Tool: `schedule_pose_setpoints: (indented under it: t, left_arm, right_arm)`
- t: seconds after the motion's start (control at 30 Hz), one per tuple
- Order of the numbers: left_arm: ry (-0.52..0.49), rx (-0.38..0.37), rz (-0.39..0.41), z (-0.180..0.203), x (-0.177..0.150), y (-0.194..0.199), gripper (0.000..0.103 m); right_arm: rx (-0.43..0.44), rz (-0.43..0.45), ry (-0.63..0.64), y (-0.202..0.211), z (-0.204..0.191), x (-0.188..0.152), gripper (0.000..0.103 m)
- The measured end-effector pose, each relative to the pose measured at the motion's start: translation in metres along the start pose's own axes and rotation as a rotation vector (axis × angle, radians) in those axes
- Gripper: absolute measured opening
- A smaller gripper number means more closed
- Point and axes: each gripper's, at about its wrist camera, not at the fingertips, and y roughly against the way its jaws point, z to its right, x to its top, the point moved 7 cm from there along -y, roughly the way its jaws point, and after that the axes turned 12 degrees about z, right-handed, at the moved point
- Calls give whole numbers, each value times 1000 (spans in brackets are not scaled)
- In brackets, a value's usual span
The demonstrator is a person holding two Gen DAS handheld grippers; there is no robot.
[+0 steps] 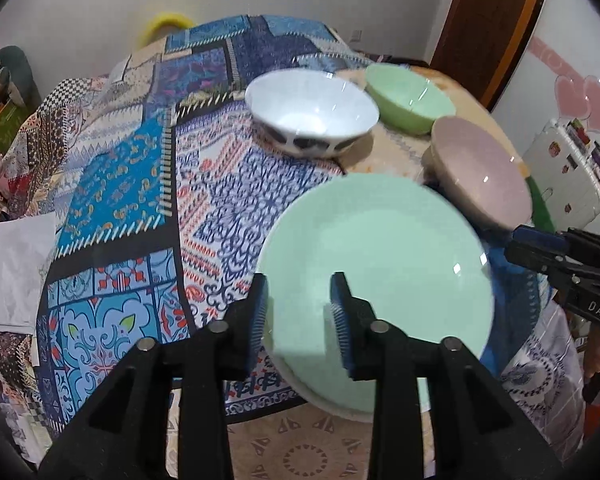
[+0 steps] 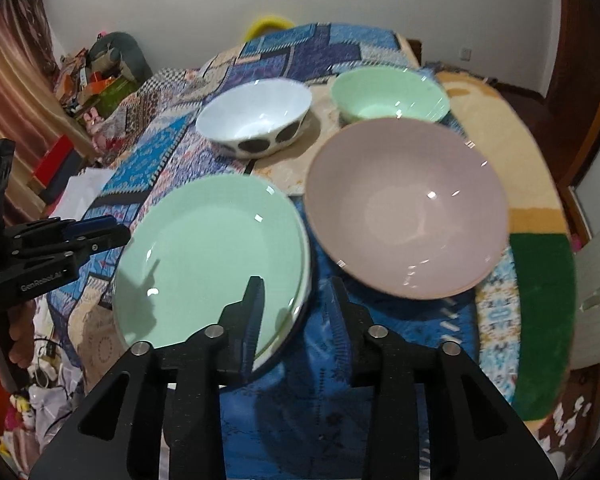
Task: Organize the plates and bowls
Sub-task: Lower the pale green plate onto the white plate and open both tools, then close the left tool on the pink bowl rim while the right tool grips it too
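Note:
A mint green plate lies on top of a white plate whose rim shows under it, near the table's front. A pink bowl sits to its right. A white bowl with dark spots and a small green bowl stand behind. My left gripper is open and empty above the plate's left rim. My right gripper is open and empty above the plate's right rim; it also shows in the left wrist view.
The table is covered by a patterned blue patchwork cloth. White paper lies at the left edge. A beige and green rug lies on the right. Clutter stands on the left.

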Motion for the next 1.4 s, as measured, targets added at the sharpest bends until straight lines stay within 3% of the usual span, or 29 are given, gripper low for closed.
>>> schedule_pose_setpoints:
  t: [0.2, 0.43, 0.9, 0.97, 1.1, 1.4]
  left_arm:
    - [2, -24, 88, 20, 33, 17, 64]
    - [-13, -73, 138, 55, 65, 10, 84]
    - [-37, -148, 44, 107, 73, -71, 86]
    - [-44, -151, 33, 113, 73, -82, 85]
    - [-66, -165, 2, 123, 69, -101, 72]
    - [-59, -199, -87, 130, 56, -131, 32]
  right_arm:
    - [-62, 96, -16, 20, 20, 20, 49]
    - [-148, 180, -47, 34, 51, 36, 61]
    - [-219, 153, -161, 9, 110, 26, 61]
    - [-221, 147, -170, 4, 114, 24, 61]
    - [-215, 141, -184, -4, 120, 21, 60]
    - [-157, 79, -252, -26, 127, 7, 30]
